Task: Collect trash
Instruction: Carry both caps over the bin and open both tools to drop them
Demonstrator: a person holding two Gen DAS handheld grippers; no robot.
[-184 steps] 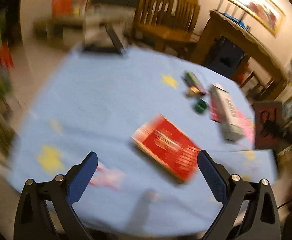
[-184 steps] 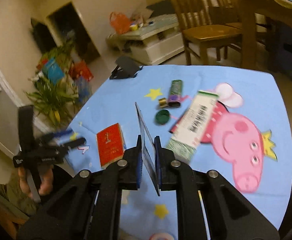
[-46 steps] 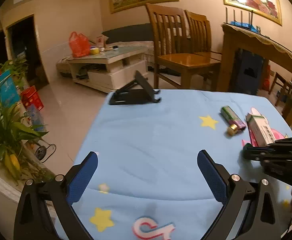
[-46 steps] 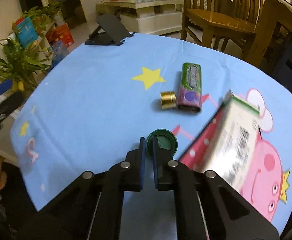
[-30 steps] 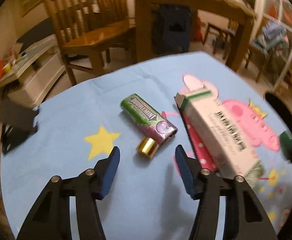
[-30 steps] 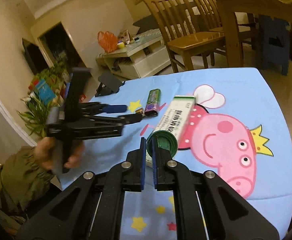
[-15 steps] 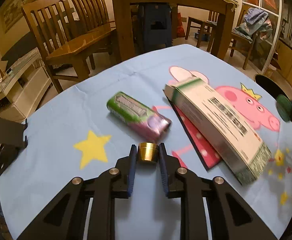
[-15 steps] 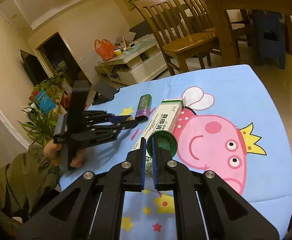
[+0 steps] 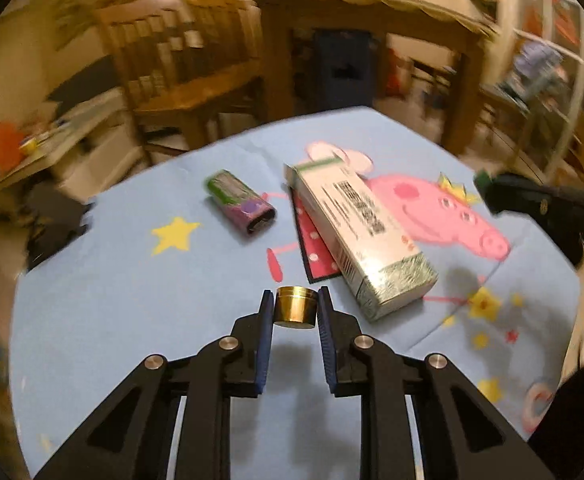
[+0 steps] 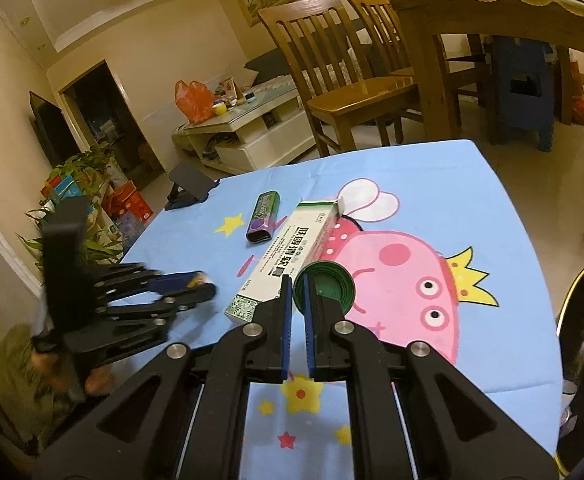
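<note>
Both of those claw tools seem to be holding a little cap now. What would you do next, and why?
Probably carry both caps off to wherever the trash goes. The left gripper is shut on the gold cap, lifted clear of the blue cloth, and the right gripper pinches the green lid. The gum pack and white box are left.

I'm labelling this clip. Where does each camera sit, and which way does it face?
Left wrist: rides the left tongs, looking down over the blue tablecloth; its own fingers pinch a gold cap.
Right wrist: rides the right tongs, facing the table and room; its fingers grip a green lid, and a hand shows at left.
Shared: the white box and the green-purple pack.
</note>
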